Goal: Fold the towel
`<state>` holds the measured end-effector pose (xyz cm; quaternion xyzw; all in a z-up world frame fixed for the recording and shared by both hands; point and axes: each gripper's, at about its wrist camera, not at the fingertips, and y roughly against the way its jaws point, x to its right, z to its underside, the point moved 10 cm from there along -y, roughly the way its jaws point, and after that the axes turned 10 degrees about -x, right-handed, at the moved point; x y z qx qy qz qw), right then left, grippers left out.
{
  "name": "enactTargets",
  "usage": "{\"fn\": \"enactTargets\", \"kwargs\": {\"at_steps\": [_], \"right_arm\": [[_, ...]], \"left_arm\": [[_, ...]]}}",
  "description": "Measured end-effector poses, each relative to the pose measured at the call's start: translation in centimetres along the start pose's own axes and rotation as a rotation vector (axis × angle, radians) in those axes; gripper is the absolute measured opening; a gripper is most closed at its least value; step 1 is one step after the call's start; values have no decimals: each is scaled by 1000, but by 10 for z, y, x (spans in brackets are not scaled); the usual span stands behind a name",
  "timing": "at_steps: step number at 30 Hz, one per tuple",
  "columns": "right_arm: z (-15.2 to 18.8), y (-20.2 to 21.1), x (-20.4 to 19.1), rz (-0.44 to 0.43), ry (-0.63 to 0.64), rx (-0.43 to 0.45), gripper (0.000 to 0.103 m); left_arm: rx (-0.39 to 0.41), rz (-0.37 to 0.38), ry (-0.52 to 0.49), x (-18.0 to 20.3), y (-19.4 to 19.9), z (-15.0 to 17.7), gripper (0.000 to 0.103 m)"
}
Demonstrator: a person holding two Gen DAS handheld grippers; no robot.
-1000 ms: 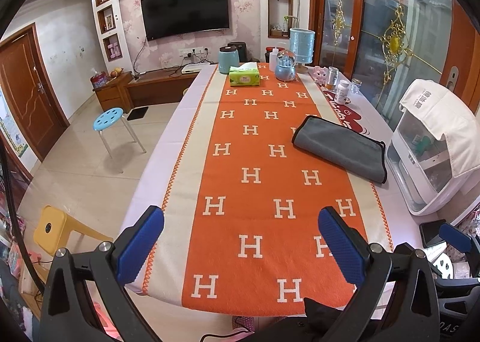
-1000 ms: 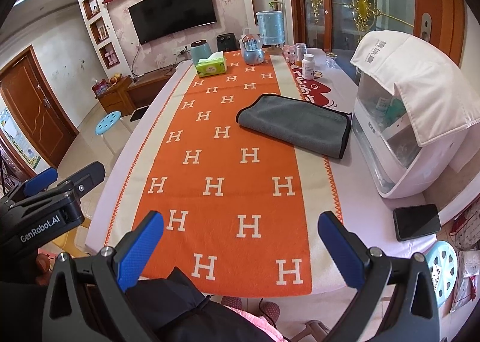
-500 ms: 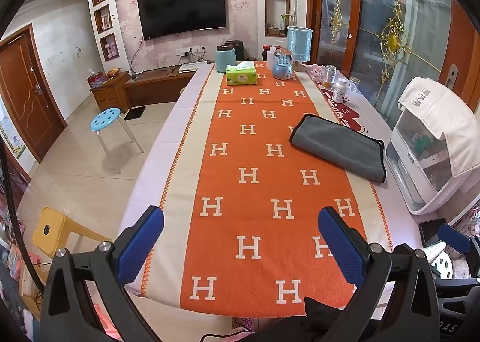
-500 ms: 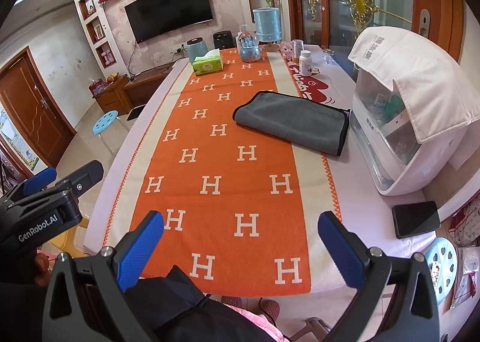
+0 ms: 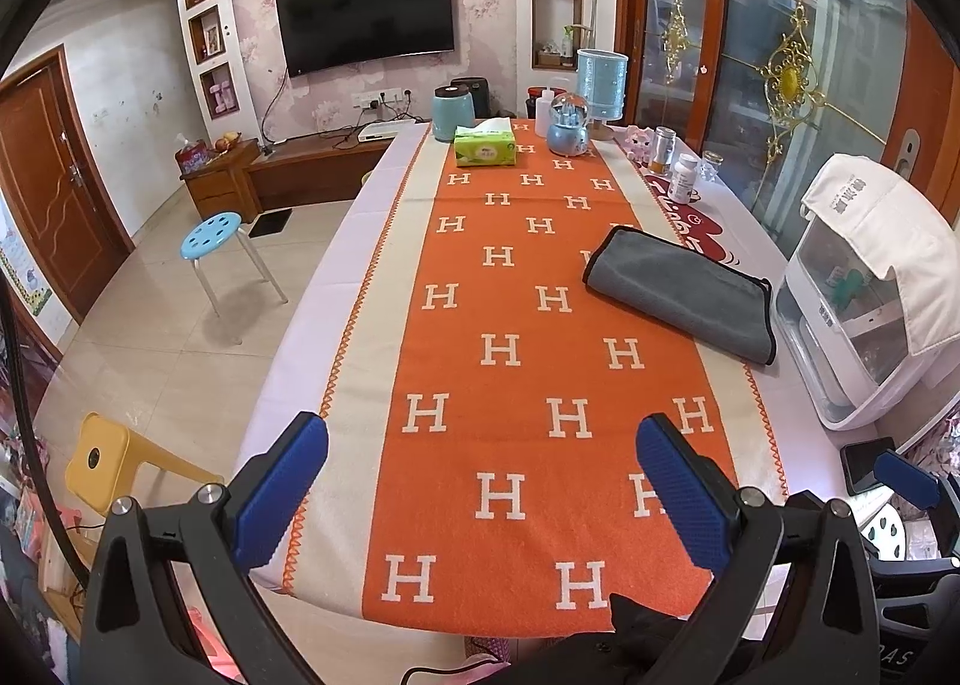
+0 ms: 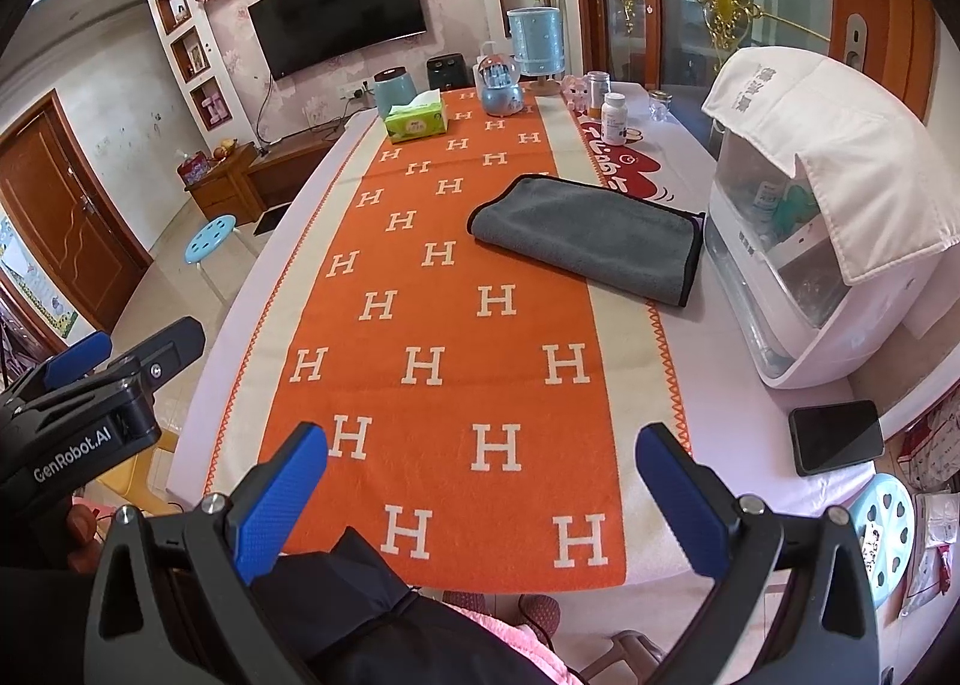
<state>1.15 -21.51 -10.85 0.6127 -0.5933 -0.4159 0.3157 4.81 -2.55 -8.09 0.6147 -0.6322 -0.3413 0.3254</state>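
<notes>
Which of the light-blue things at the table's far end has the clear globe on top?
The snow globe, just right of the green tissue box. The blue jar left of it has a dark lid; the tall blue cylinder stands on a stand.

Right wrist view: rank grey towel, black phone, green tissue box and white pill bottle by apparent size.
1. grey towel
2. black phone; nearer the camera, so uncertain against the next
3. green tissue box
4. white pill bottle
</notes>
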Motion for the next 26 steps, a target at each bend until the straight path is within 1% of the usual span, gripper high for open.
{"fn": "enactTargets", "kwargs": {"at_steps": [20, 26], "right_arm": [[-1, -8, -5, 2, -11, -21, 103], [-2, -9, -4, 2, -13, -25, 103]], "left_arm": [[-3, -1, -1, 2, 0, -2, 102], [-6, 4, -8, 1, -3, 4, 102]]}}
